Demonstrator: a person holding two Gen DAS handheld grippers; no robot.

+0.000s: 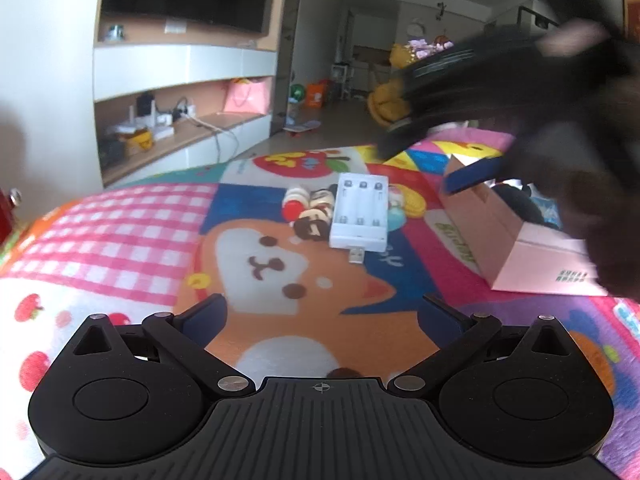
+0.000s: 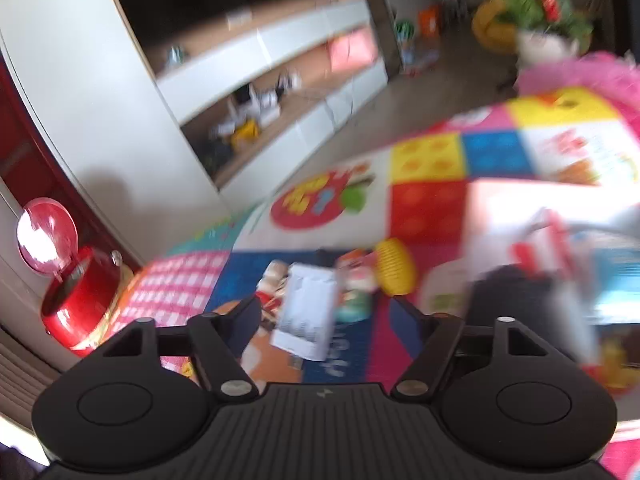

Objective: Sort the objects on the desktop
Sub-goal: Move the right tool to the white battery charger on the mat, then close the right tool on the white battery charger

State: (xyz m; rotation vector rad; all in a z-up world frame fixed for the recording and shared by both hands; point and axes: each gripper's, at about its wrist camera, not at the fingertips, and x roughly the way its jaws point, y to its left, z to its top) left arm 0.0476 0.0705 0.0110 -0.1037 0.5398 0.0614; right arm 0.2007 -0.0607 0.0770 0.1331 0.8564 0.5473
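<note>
A white battery charger (image 1: 360,212) with a USB plug lies on the colourful cartoon cloth (image 1: 120,232). A small heap of round red, white and brown pieces (image 1: 308,212) lies against its left side. My left gripper (image 1: 324,312) is open and empty, low over the cloth, well short of the charger. My right gripper (image 1: 428,164) shows as a dark blur at the upper right, over the pink box (image 1: 520,240). In the blurred right wrist view my right gripper (image 2: 326,316) is open. The charger (image 2: 308,312) lies below its fingers, untouched.
The open pink box (image 2: 500,208) at the right holds dark and red-and-white items. A red lidded bin (image 2: 80,300) stands left of the table. A yellow round object (image 2: 394,272) lies near the charger. Shelving and a dark screen stand behind.
</note>
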